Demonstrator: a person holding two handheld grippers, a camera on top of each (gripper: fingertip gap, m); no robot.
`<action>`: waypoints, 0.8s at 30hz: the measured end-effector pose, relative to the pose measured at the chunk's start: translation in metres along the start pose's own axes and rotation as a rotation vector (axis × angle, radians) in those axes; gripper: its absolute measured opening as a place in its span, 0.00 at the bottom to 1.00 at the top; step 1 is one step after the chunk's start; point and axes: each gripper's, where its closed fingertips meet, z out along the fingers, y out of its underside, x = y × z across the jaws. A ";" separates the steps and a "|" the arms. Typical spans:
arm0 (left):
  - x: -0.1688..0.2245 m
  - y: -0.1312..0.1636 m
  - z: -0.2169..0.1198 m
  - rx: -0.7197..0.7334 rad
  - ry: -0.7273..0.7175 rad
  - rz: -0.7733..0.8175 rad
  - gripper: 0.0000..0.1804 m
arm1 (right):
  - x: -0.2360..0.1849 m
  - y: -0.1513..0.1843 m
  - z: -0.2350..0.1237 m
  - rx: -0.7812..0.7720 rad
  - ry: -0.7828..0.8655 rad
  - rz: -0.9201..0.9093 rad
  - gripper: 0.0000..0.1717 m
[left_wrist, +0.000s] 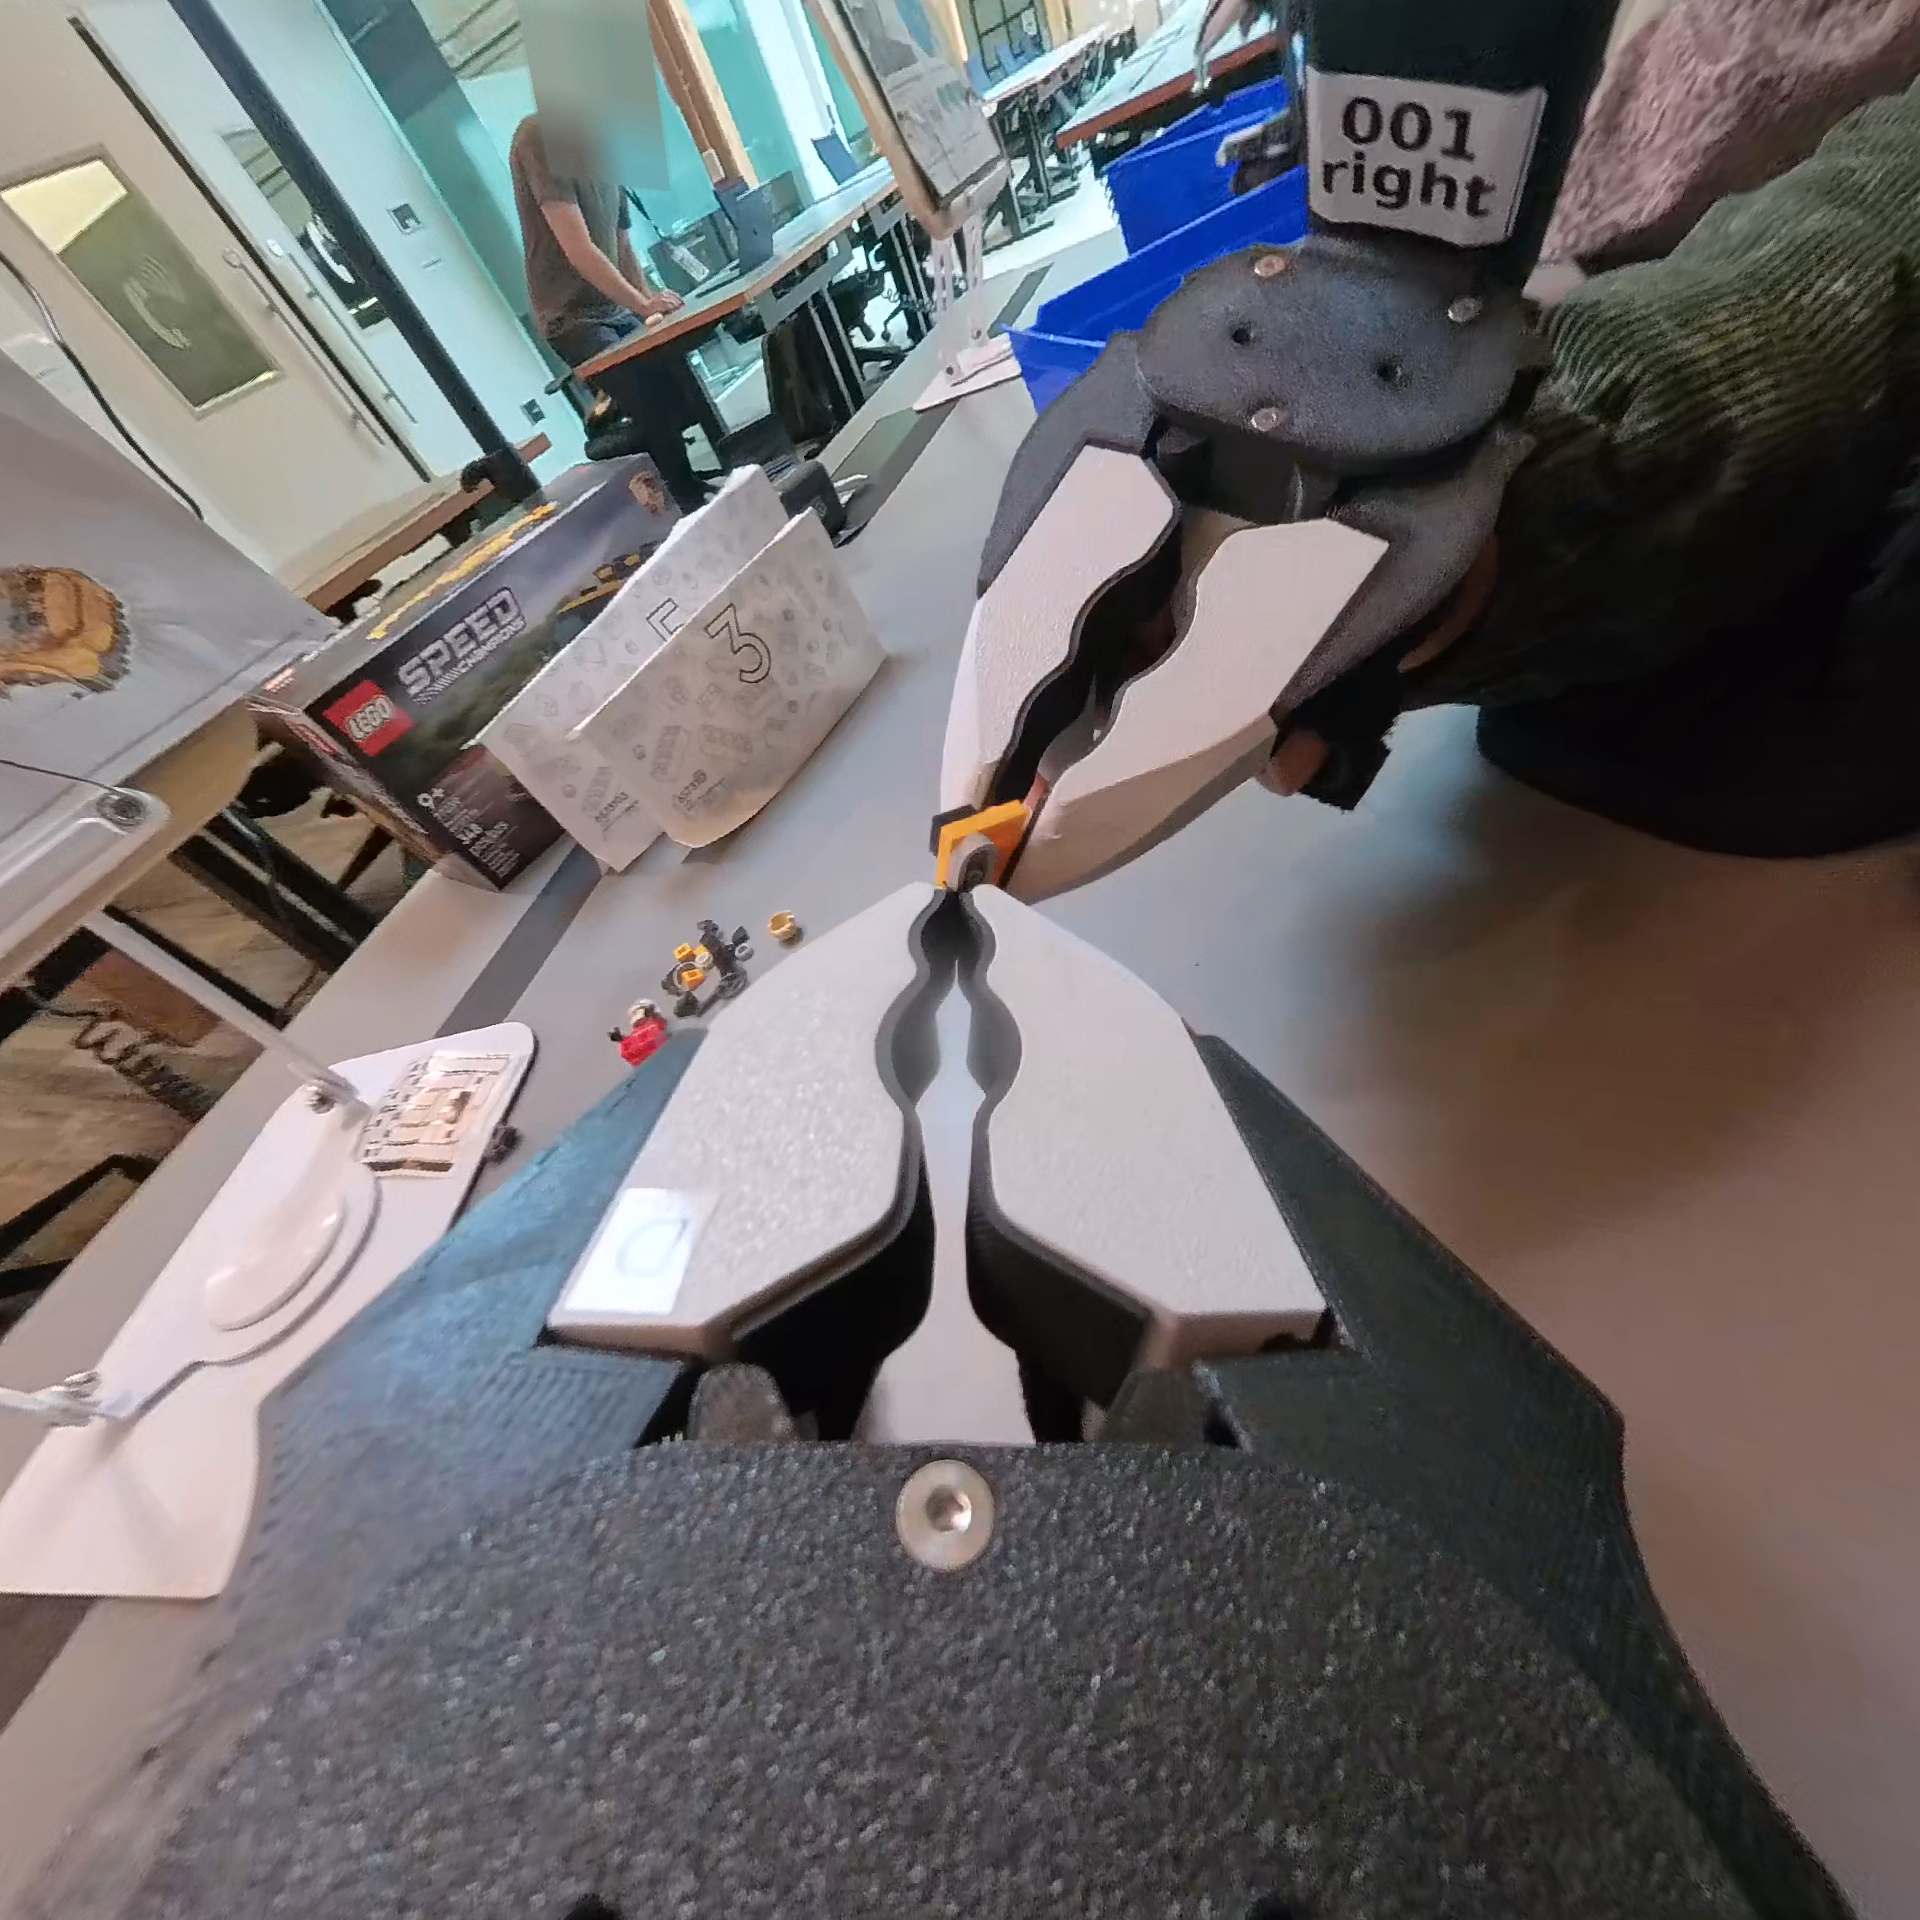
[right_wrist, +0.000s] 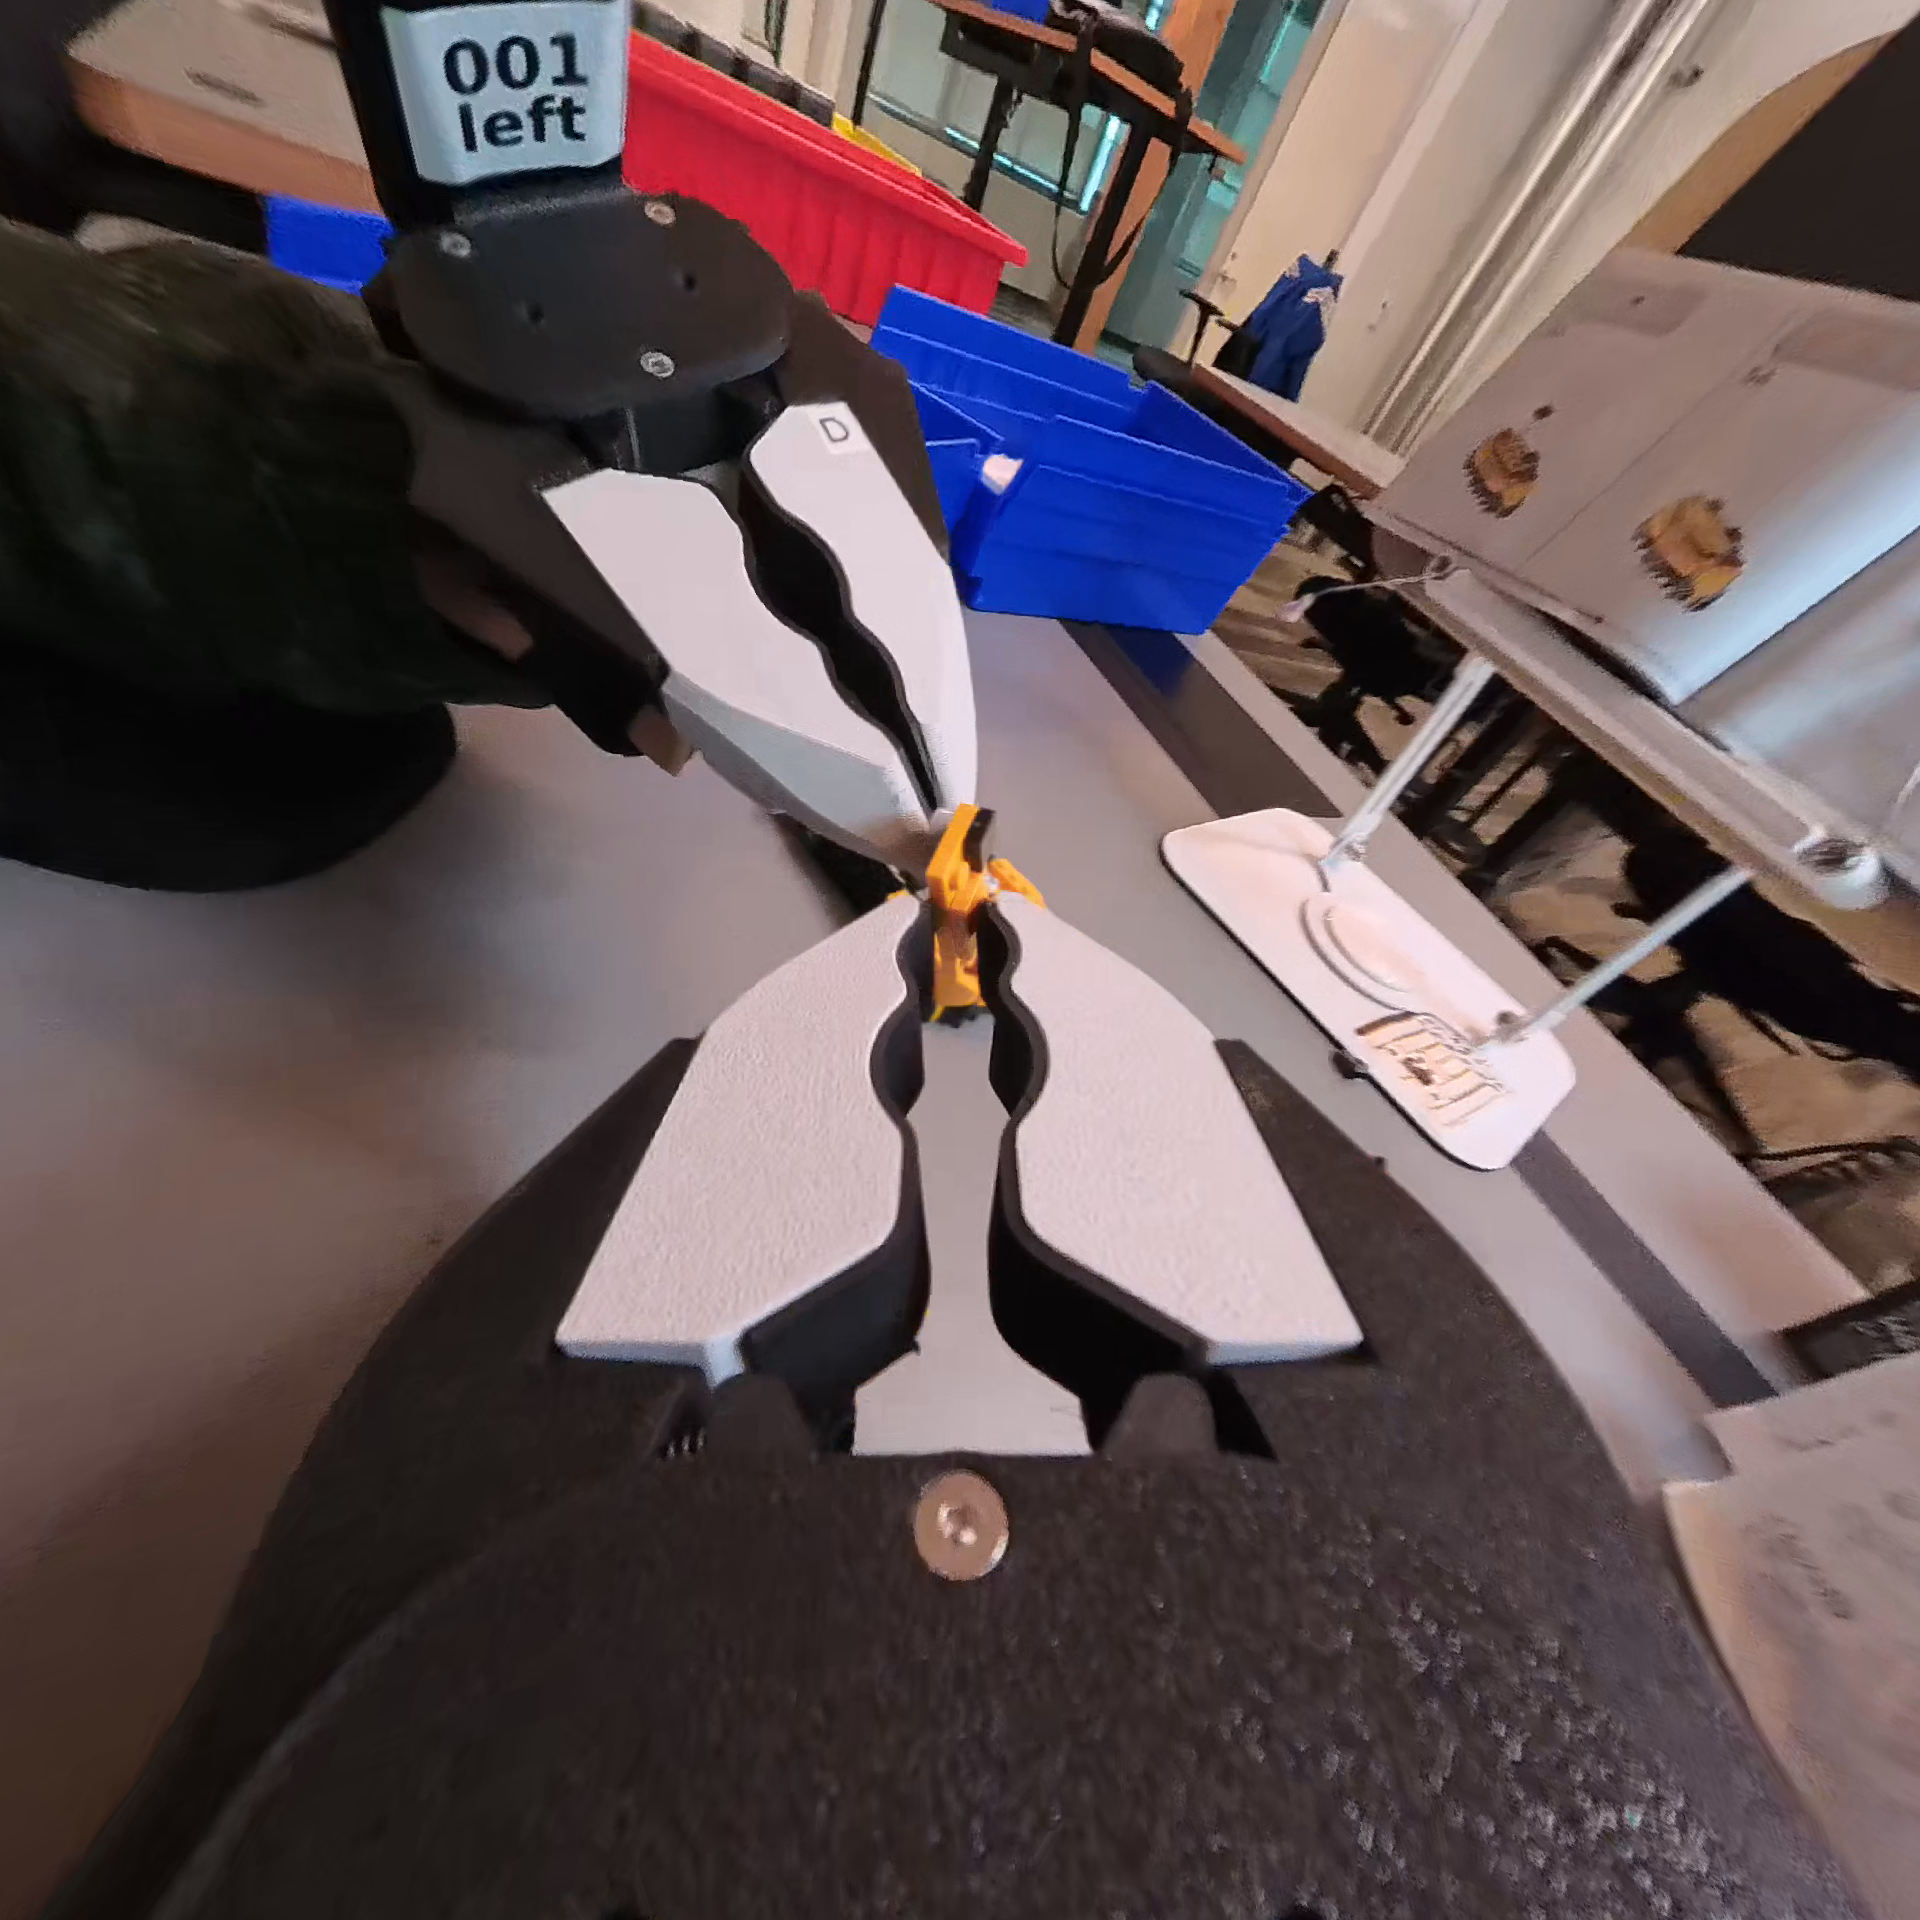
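My right gripper (right_wrist: 951, 914) is shut on a small yellow brick assembly (right_wrist: 956, 956) and holds it above the grey table (right_wrist: 312, 1039). A black piece (right_wrist: 979, 831) sits at the assembly's top. In the left wrist view the right gripper (left_wrist: 1003, 831) comes in from the upper right, and the assembly (left_wrist: 971, 831) shows a small grey round part on its face. My left gripper (left_wrist: 951, 904) is shut, its fingertips pressed together right against the assembly's lower edge. In the right wrist view the left gripper (right_wrist: 940, 816) reaches down from the upper left and touches the assembly's top.
Several loose small pieces (left_wrist: 707, 966) and a red piece (left_wrist: 641, 1039) lie on the table to the left. A boxed brick set (left_wrist: 447, 707), two white paper bags (left_wrist: 727, 675), a white stand base (right_wrist: 1371, 977), blue bins (right_wrist: 1091, 488) and a red bin (right_wrist: 810, 177) stand around. Less than 4 cm separates the two grippers' tips.
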 end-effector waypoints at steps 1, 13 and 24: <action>0.000 0.000 0.001 0.009 0.008 -0.019 0.00 | 0.002 0.001 0.000 -0.008 0.013 -0.006 0.04; -0.002 -0.001 0.005 0.051 0.048 -0.204 0.06 | 0.002 0.005 0.005 -0.063 0.048 0.043 0.04; -0.006 -0.007 0.002 0.024 -0.072 -0.161 0.05 | 0.006 -0.003 0.002 -0.079 0.191 -0.115 0.04</action>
